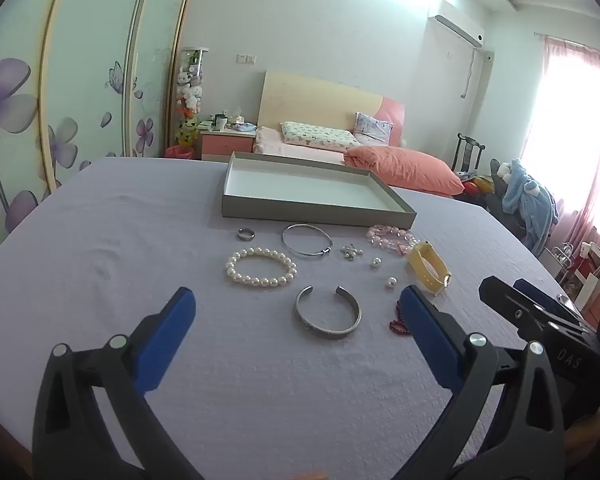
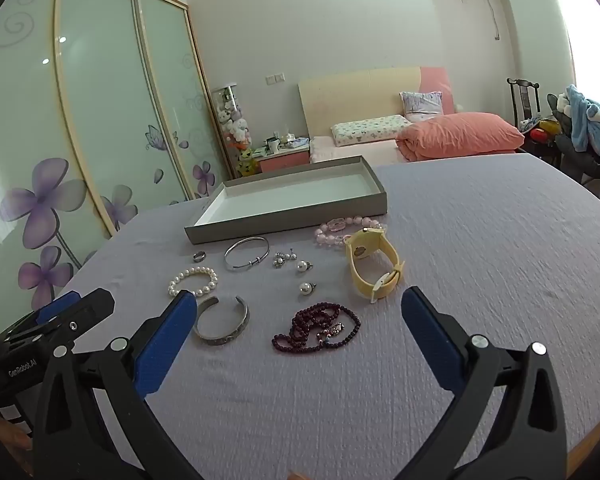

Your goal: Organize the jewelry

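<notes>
Jewelry lies spread on a lilac tablecloth in front of an empty grey tray [image 1: 312, 210] [image 2: 284, 216]. A pearl bracelet [image 1: 260, 267] [image 2: 193, 281], a thin silver bangle [image 1: 307, 239] [image 2: 247, 252], a ring [image 1: 245, 233] [image 2: 199, 256], a wide silver cuff [image 1: 327, 317] [image 2: 221, 325], pearl earrings [image 2: 306, 288], a pink bead bracelet [image 1: 388, 238] [image 2: 346, 229], a yellow watch [image 1: 428, 266] [image 2: 374, 264] and a dark red bead string [image 2: 318, 328] lie apart. My left gripper [image 1: 298, 308] hovers open above the cuff. My right gripper [image 2: 298, 312] is open above the red beads. Neither holds anything.
The table's round edge runs behind the tray and to the right. Beyond it are a bed with pink bedding [image 1: 404, 168], a wardrobe with flower doors [image 2: 80, 140] and a chair with blue clothing [image 2: 592, 128]. Each gripper shows at the side of the other's view.
</notes>
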